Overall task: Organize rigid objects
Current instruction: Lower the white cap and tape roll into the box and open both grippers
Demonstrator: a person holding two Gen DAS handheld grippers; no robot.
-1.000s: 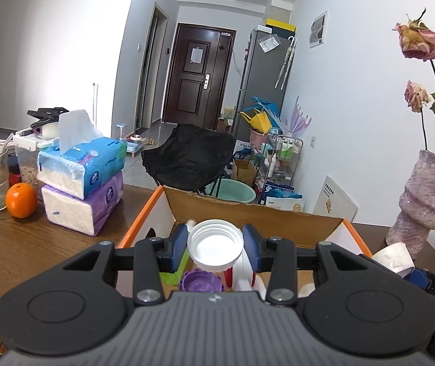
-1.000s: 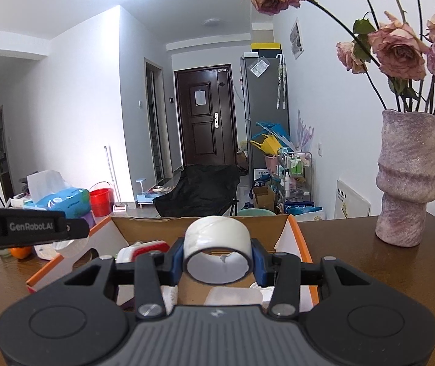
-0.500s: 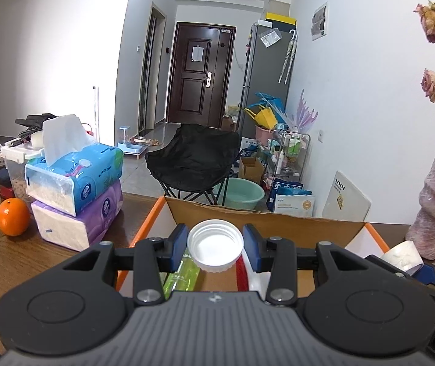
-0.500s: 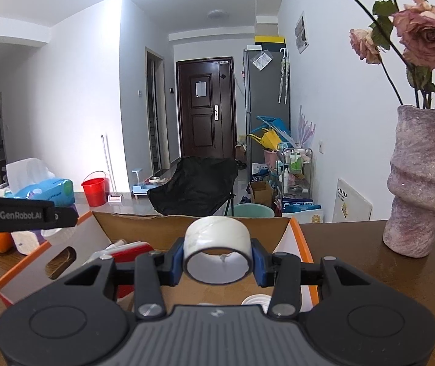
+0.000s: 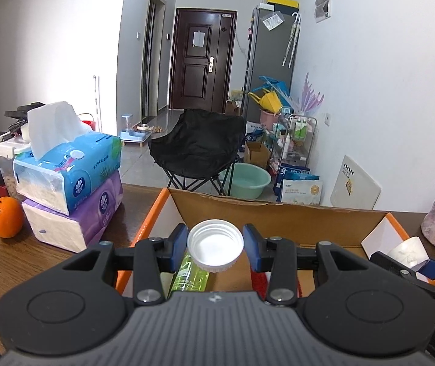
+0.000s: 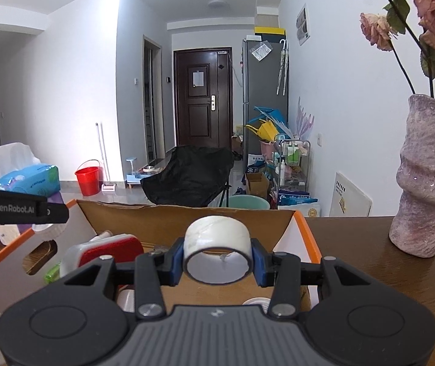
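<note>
Colours on a dark brown wood-grain surface [image 5: 19, 262]

The cardboard box [image 5: 278, 216] is plain brown inside with orange edges and white flaps. A white cap [image 5: 215, 247] sits between blue jaw pads; the tape roll [image 6: 217, 245] is off-white. At left, an orange fruit [image 5: 6, 217], blue-and-white tissue pack [image 5: 71, 170] over a purple one [image 5: 95, 213]. At right, a mottled pink-mauve vase [image 6: 427, 177].

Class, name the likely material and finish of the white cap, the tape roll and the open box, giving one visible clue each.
White cap: probably plastic, smooth, with a ribbed rim.
Tape roll: seemingly glossy plastic film wound in layers; wrinkled surface.
Box: cardboard, matte brown inside, ragged top edge, orange outer face.
</note>
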